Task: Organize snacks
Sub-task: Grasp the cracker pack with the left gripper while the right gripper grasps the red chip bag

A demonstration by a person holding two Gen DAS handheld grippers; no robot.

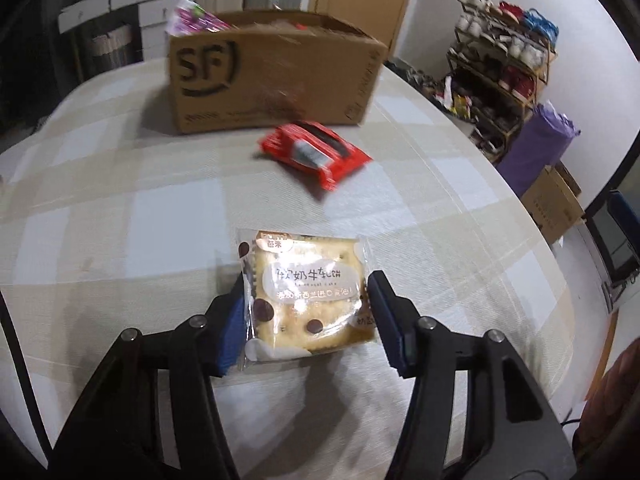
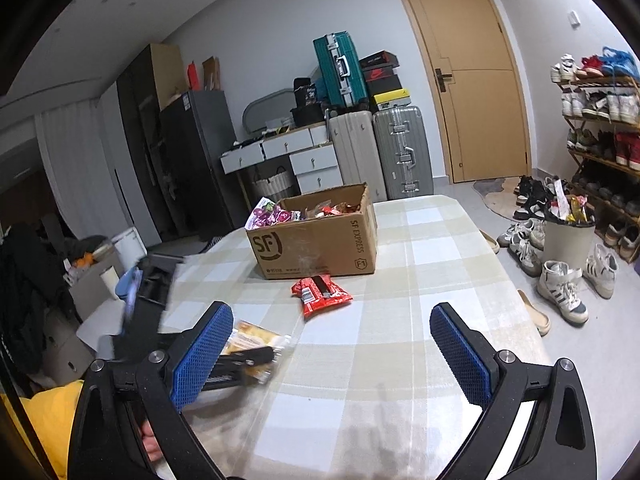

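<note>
- My left gripper [image 1: 306, 304] has its jaws around a clear-wrapped biscuit pack [image 1: 308, 296]; the left pad [image 1: 234, 336] presses the wrapper edge, while the right pad [image 1: 390, 320] sits just beside the other edge, and I cannot tell whether it touches.
- So for the left jaws, I cannot tell if they are truly clamped on the pack or only bracketing it.
- The pack appears to lie on the checked tablecloth [image 1: 120, 208], near my side of the table.
- Beyond it, a red packet [image 1: 314, 154] lies on the cloth, apart from the pack and just in front of the cardboard box [image 1: 276, 80].
- The box is open-topped, marked SF, and stands at the far part of the table; a purple-and-white wrapper [image 1: 192, 20] sticks up over its left rim.
- My right gripper [image 2: 332, 344] hangs above the cloth with its jaws spread wide and nothing between them.
- From the right camera I see the box [image 2: 320, 240] filled with assorted snacks, the red packet [image 2: 320, 290] just before it, and the left gripper [image 2: 244, 360] with the pack [image 2: 250, 338] low at the left, blurred.
- Behind the table stand suitcases [image 2: 402, 152], a door [image 2: 468, 76] and a shoe rack [image 2: 604, 140].
</note>
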